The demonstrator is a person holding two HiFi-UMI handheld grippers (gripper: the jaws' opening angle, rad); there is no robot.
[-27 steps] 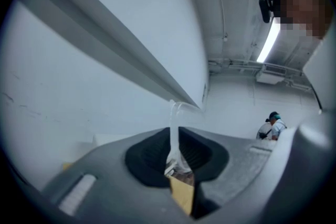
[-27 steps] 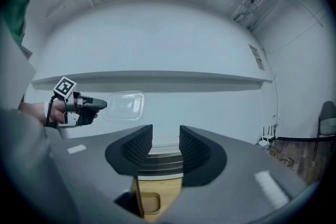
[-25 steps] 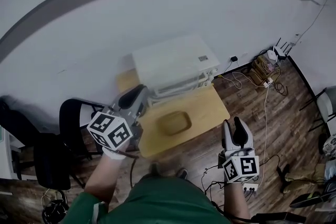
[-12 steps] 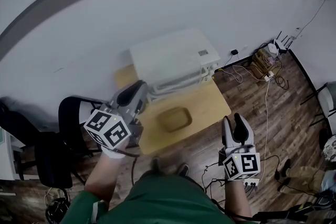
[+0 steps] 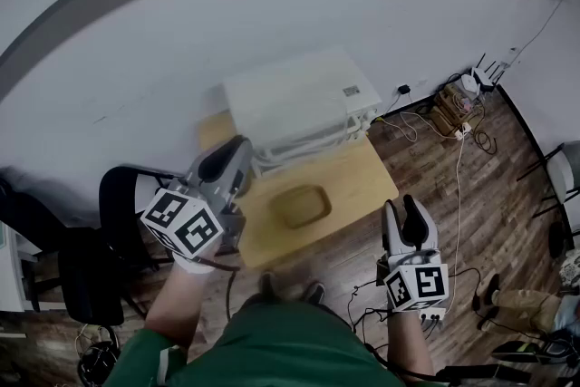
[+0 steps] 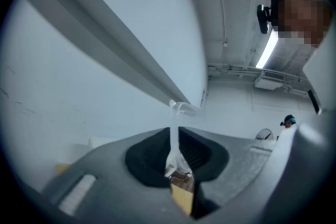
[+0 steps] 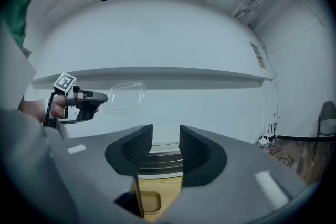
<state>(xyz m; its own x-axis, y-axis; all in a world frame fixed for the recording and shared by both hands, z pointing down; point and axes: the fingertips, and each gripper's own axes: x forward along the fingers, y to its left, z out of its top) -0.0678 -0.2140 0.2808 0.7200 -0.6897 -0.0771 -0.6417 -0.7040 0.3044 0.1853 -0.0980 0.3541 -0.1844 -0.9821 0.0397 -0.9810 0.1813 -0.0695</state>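
White appliance (image 5: 294, 100) filling table's (image 5: 358, 181) back, shallow dish (image 5: 302, 206) front centre, chair (image 5: 122, 213) close left, free room right

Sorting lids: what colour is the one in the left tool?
The lid is clear, colourless; best in right gripper view.

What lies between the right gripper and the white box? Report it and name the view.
In the head view, the wooden table lies between the right gripper and the white box, with a shallow wooden dish on its top.
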